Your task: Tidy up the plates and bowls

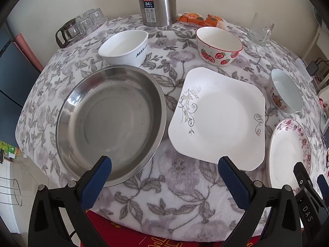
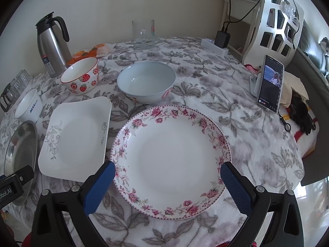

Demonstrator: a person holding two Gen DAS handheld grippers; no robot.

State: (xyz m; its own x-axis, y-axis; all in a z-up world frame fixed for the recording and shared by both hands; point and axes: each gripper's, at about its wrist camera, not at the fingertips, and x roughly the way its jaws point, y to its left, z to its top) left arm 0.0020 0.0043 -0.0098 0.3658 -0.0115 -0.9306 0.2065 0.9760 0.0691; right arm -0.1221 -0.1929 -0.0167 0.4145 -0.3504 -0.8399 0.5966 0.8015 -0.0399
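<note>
My left gripper (image 1: 164, 177) is open and empty, near the table's front edge, between a round steel dish (image 1: 111, 121) and a square white plate (image 1: 220, 119). Behind stand a white "MAX" bowl (image 1: 123, 47), a strawberry bowl (image 1: 218, 45) and a pale blue bowl (image 1: 285, 92). My right gripper (image 2: 167, 182) is open and empty, its fingers either side of the near part of a rose-rimmed round plate (image 2: 170, 160). The right wrist view also shows the square plate (image 2: 76, 138), blue bowl (image 2: 147, 81), strawberry bowl (image 2: 81, 75), MAX bowl (image 2: 28, 107) and steel dish (image 2: 20, 156).
On the floral tablecloth (image 1: 174, 185) stand a steel thermos jug (image 1: 157, 2), snack packets (image 1: 197, 19), a glass mug (image 2: 143, 33) and upturned glasses with a glass pot (image 1: 82, 25). A phone on a stand (image 2: 270, 84), a charger (image 2: 222, 39) and a white shelf (image 2: 275, 20) are at the right.
</note>
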